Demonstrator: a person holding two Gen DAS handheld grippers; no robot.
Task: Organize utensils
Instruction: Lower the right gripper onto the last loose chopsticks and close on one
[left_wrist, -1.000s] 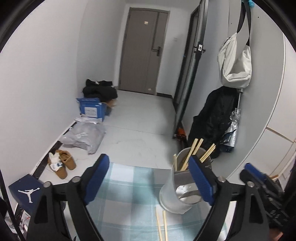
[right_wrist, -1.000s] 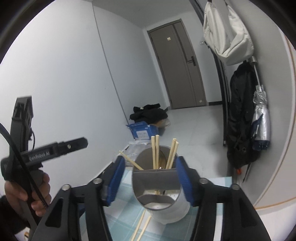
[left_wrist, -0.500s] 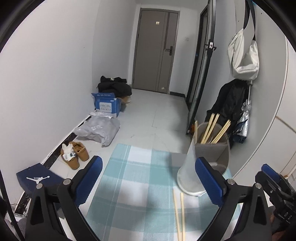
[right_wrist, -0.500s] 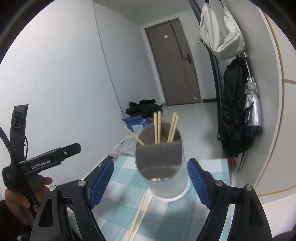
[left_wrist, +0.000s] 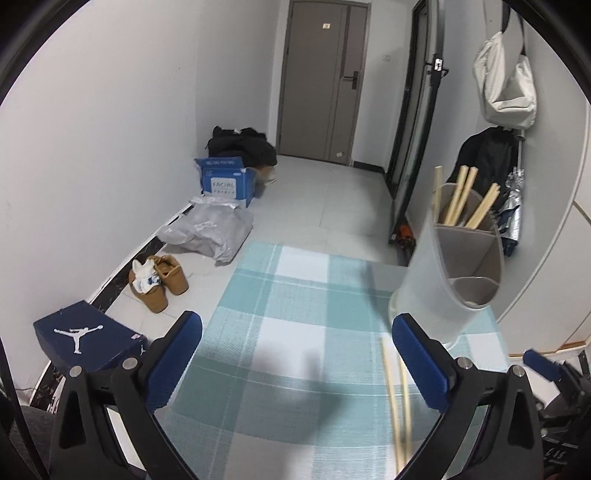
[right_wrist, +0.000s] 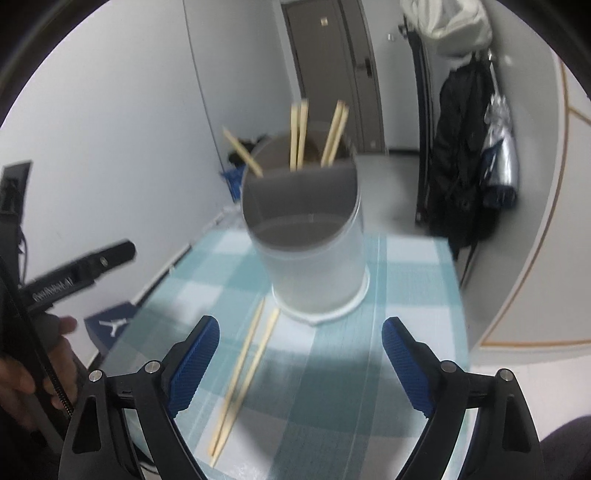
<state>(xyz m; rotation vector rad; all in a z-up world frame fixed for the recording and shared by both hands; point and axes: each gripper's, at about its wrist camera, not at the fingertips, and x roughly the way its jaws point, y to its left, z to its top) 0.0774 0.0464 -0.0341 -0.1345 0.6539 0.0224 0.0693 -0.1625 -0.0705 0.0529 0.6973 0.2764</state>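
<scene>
walls (left_wrist: 110, 129): white, left | door (left_wrist: 321, 81): grey, top centre | floor (left_wrist: 325, 206): pale tiles | coat (right_wrist: 461, 155): black, hanging right

Even indoor light; right view motion-blurred; fisheye edges vignetted.

Blurred and cut-off parts

Ahead of the right gripper, the loose chopsticks (right_wrist: 243, 380) and utensil holder (right_wrist: 306, 236) are motion-blurred; beside the left gripper's right finger, those chopsticks (left_wrist: 397, 402) smear and run off the bottom edge.

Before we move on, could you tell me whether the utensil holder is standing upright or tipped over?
Upright: the utensil holder stands on its base on the checked cloth, chopsticks rising from its back compartment.
</scene>
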